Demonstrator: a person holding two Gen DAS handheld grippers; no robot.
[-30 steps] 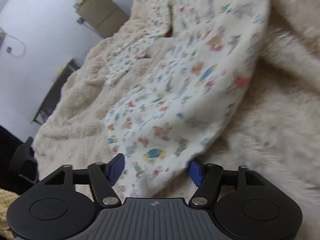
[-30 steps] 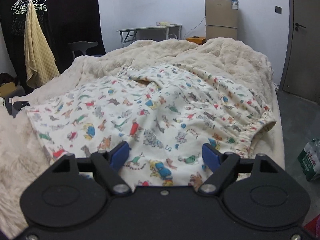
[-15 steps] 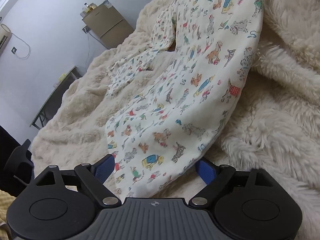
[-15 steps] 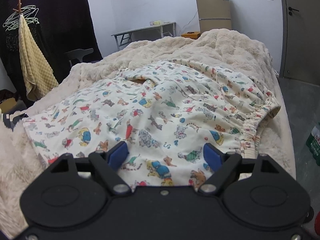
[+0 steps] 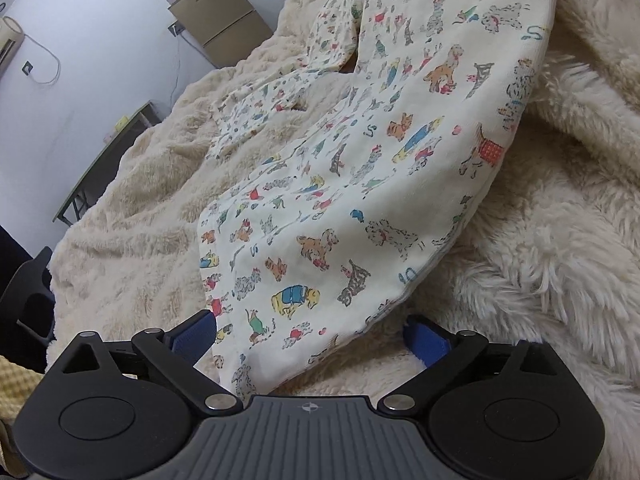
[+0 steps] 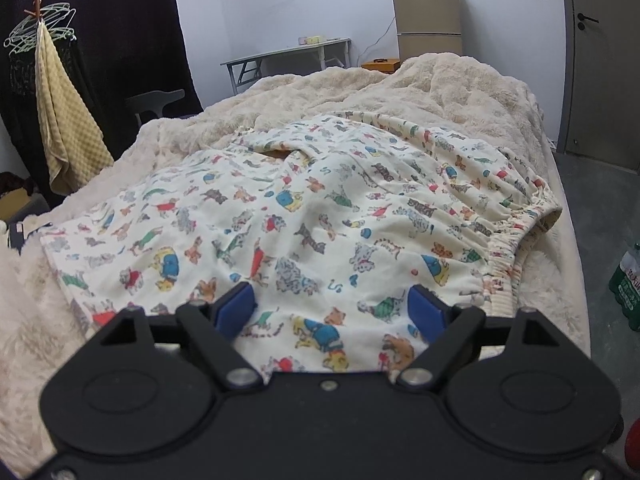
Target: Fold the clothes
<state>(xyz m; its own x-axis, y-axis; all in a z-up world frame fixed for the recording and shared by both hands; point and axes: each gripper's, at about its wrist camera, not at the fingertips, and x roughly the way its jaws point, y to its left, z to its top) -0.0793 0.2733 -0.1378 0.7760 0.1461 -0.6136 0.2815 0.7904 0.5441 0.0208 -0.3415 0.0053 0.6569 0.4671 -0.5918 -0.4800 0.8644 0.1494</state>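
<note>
A pair of cream cotton trousers printed with small coloured cartoon dogs point(image 6: 304, 216) lies spread flat on the bed, over a shaggy cream fleece blanket point(image 6: 440, 84); its gathered elastic waistband point(image 6: 516, 236) sits at the right side in the right wrist view.

The left gripper point(image 5: 310, 334) hovers over a leg end of the trousers, its jaws opening, blue pads standing clear on either side of the cloth without pressing it. The right gripper point(image 6: 334, 306) is spread wide above the near edge of the trousers, close to the waistband, and pinches nothing.

The step in hand seems to be taking hold for a fold. To do it well, each gripper should come down on the edge itself, catch both layers of cloth and none of the blanket pile. The two should then lift together, so the fabric stays taut and the fold line runs straight.

The tan fridge point(image 6: 430, 20) against the far wall carries a small label, too small to read. A green-labelled water bottle pack point(image 6: 628, 280) on the floor shows print that cannot be made out.
</note>
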